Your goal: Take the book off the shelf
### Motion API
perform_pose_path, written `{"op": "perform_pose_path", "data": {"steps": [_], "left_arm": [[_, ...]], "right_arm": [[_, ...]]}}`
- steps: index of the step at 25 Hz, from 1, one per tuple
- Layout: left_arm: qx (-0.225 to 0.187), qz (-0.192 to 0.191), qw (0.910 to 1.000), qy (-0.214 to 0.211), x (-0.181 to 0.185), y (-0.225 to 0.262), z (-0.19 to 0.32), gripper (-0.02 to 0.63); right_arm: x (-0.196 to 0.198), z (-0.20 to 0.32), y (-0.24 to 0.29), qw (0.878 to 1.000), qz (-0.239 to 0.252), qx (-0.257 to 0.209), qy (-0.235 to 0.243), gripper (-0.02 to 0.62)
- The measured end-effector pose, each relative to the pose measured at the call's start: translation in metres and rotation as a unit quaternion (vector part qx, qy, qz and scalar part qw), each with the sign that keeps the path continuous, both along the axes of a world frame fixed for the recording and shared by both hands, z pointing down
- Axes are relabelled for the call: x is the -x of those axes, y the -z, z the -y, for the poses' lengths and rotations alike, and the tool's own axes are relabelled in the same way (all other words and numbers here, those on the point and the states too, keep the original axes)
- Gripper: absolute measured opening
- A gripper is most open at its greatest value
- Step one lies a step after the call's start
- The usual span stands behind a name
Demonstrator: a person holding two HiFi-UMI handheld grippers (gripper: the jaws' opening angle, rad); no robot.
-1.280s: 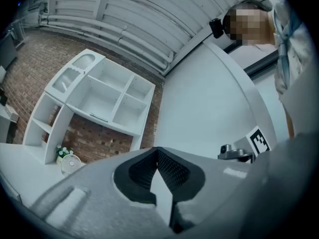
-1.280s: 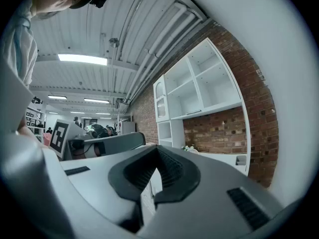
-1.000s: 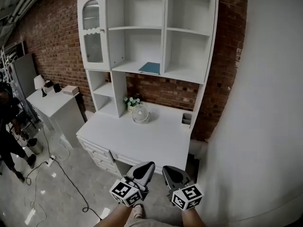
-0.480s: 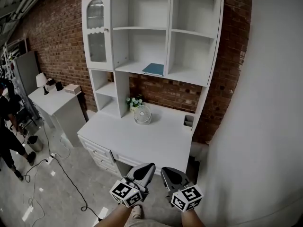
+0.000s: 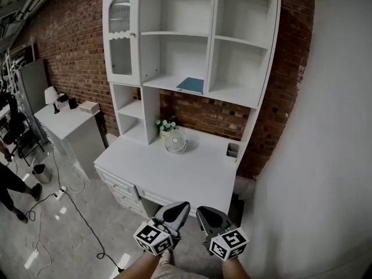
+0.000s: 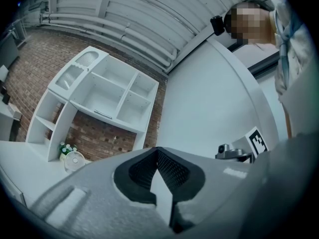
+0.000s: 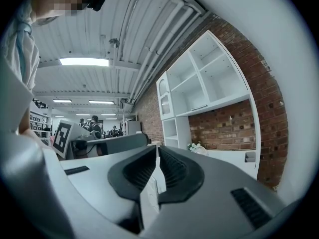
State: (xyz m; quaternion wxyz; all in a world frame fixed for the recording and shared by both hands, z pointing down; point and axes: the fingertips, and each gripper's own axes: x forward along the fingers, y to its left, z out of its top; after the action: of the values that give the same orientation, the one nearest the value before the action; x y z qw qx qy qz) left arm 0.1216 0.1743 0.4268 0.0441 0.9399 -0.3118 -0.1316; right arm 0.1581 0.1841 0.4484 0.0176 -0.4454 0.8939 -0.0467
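Observation:
A teal book lies flat on a middle shelf of the white hutch above the desk. In the left gripper view the book is a thin dark sliver on that shelf, and in the right gripper view the book shows the same way. My left gripper and right gripper are held low, side by side, in front of the desk and far below the book. Both are shut with nothing between their jaws.
A small white fan and a little flower pot stand at the back of the desk, a pen holder at its right. A white wall rises on the right. A cable trails on the floor at left, by a side cabinet.
The head view has shifted a little, so the hutch sits slightly further right and nearer. A person at the far left has moved towards the edge. Both grippers stay low and shut.

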Motion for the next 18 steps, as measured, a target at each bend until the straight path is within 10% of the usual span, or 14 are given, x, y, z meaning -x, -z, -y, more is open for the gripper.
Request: {"op": "perform_pose_path", "data": {"steps": [18], "left_arm": [[0.009,-0.006,0.9997,-0.021,0.040,-0.003,0.145,0.009]], "right_arm": [[0.044,0.145,0.002,1.000,-0.021,-0.004,-0.004,0.018]]}}
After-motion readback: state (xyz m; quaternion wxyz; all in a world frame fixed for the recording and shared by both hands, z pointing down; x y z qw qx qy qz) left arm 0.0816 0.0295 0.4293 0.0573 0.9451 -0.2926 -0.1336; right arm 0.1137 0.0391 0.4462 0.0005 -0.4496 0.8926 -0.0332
